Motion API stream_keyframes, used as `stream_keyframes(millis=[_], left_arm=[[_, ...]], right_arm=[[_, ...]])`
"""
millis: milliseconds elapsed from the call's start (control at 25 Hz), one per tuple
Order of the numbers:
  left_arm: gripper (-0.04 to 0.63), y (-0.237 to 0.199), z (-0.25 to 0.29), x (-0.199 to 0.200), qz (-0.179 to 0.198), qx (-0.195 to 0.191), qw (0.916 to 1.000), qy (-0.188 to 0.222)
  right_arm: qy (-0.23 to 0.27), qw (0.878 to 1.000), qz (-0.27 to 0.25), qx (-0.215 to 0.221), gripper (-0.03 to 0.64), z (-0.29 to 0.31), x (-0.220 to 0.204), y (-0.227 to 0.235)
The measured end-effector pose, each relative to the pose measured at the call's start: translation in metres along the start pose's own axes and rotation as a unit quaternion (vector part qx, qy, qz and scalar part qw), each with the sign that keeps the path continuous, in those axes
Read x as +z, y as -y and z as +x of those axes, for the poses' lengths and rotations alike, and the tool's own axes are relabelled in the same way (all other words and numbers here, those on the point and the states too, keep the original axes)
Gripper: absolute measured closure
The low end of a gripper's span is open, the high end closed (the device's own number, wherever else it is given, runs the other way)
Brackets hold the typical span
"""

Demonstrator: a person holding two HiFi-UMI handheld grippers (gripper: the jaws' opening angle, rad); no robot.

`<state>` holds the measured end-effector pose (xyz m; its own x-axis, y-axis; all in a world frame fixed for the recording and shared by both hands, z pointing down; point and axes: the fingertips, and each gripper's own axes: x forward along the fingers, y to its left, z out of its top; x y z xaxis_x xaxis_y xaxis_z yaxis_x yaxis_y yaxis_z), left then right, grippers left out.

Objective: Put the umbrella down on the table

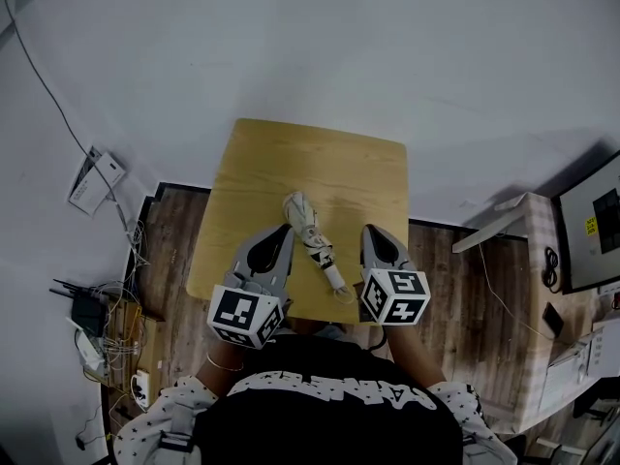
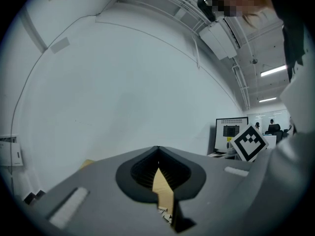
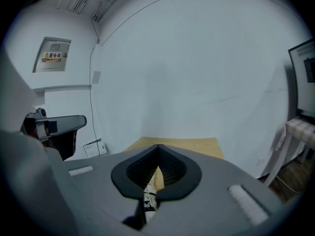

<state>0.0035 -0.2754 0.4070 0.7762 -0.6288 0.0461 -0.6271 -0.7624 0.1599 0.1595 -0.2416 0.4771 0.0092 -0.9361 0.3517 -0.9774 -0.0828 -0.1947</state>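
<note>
the right gripper [image 3: 158,147] has its jaws drawn fully together with nothing pinched between the pads. through the slit beneath them only a strip of wood and a bit of pale patterned fabric show. the left gripper [image 2: 157,150] reads the same way in its own view: tips meeting and no hold on anything.

in the head view the two grippers sit over the near edge of the small wooden table [image 1: 291,153], one on each side. the folded umbrella [image 1: 312,235] lies flat on the tabletop between them. its bundled canopy points toward the far side and its handle end, with what looks like a wrist loop, points toward the person. neither gripper appears to touch it, though the left jaw tips are just beside the canopy. beyond the table are a plain white wall, a wood floor and a tangle of cables [image 1: 111,323] to the left.

judging from this, the put-down itself is done: the umbrella rests on the table under its own weight. what remains is only to draw both grippers back without catching the loop or nudging the umbrella toward the edge.
</note>
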Motion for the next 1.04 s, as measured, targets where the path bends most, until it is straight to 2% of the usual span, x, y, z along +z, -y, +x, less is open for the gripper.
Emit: stream_keyframes(millis=[440,1040], left_arm=[[0.595,0.016,0.009,0.000,0.003,-0.025,0.9997,-0.002],[0.595,0.013,0.009,-0.003,0.001,-0.026,0.9997,-0.005]], right_arm=[[0.008,1.000,-0.010,-0.011,0.603,-0.013,0.004,0.009],[0.009,1.000,-0.015,-0.011,0.603,-0.014,0.003,0.006]])
